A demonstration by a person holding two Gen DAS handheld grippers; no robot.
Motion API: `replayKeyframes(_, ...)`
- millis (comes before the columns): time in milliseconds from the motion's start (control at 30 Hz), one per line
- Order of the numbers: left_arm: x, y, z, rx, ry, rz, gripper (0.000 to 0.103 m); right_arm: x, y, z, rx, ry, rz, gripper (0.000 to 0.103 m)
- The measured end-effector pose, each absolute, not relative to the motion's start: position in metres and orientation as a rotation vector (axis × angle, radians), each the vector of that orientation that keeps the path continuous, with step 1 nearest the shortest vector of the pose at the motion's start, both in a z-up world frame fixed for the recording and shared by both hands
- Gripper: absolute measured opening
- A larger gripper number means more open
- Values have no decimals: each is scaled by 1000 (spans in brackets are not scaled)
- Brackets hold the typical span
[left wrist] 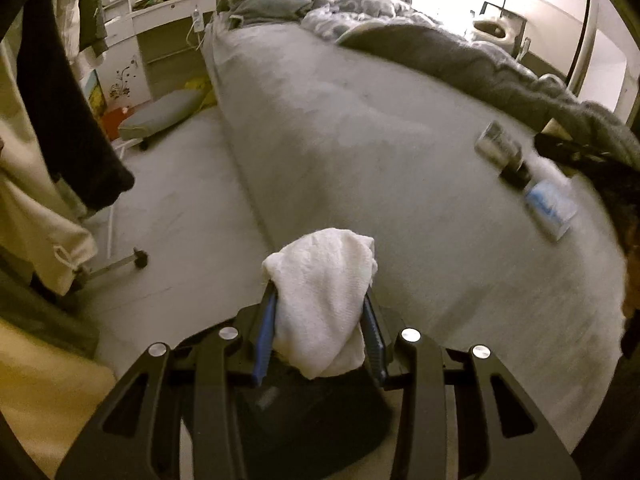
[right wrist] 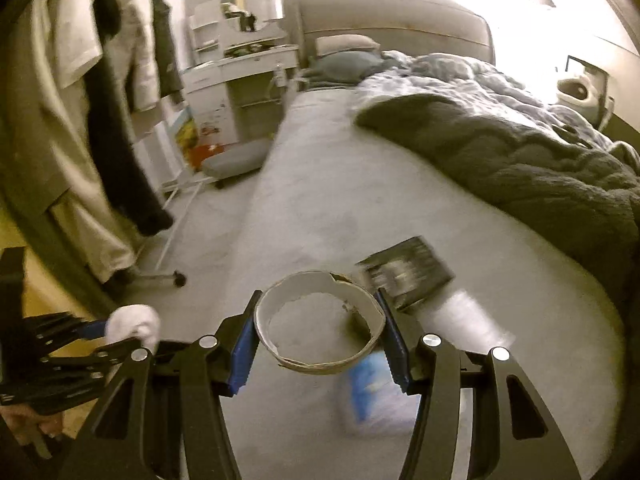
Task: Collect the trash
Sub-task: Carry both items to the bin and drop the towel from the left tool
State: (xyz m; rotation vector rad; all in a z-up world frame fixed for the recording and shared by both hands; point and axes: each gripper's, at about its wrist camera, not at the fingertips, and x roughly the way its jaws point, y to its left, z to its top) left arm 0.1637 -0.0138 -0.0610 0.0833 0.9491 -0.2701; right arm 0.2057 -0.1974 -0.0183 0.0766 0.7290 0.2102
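Note:
My left gripper (left wrist: 320, 300) is shut on a crumpled white paper towel (left wrist: 324, 292) and holds it above the near edge of the grey bed (left wrist: 360, 128). It also shows at the lower left of the right wrist view (right wrist: 120, 332), with the towel (right wrist: 134, 324) in it. My right gripper (right wrist: 320, 320) is shut on a cardboard tape ring (right wrist: 320, 320), held above the bed. A dark shiny wrapper (right wrist: 404, 272) and a blue and white packet (right wrist: 372, 392) lie on the bed just beyond and under the ring. Both also show in the left wrist view, the wrapper (left wrist: 500, 148) and the packet (left wrist: 550, 204).
A dark grey blanket (right wrist: 520, 164) and rumpled duvet (right wrist: 440, 72) cover the bed's right side. Clothes hang on a rack at the left (right wrist: 80, 100). A white dresser with a mirror (right wrist: 240, 52) and a low grey stool (right wrist: 236, 164) stand beside the bed's far left.

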Motion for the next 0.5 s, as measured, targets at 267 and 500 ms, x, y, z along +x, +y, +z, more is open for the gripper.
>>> replayKeyframes(267, 148, 8, -99, 45, 1057, -237, 42, 174, -151, -22, 44, 749, 283, 55)
replayKeyframes(500, 138, 30, -149, 19, 1201, -191, 42, 159, -113, -32, 29, 790, 345, 55)
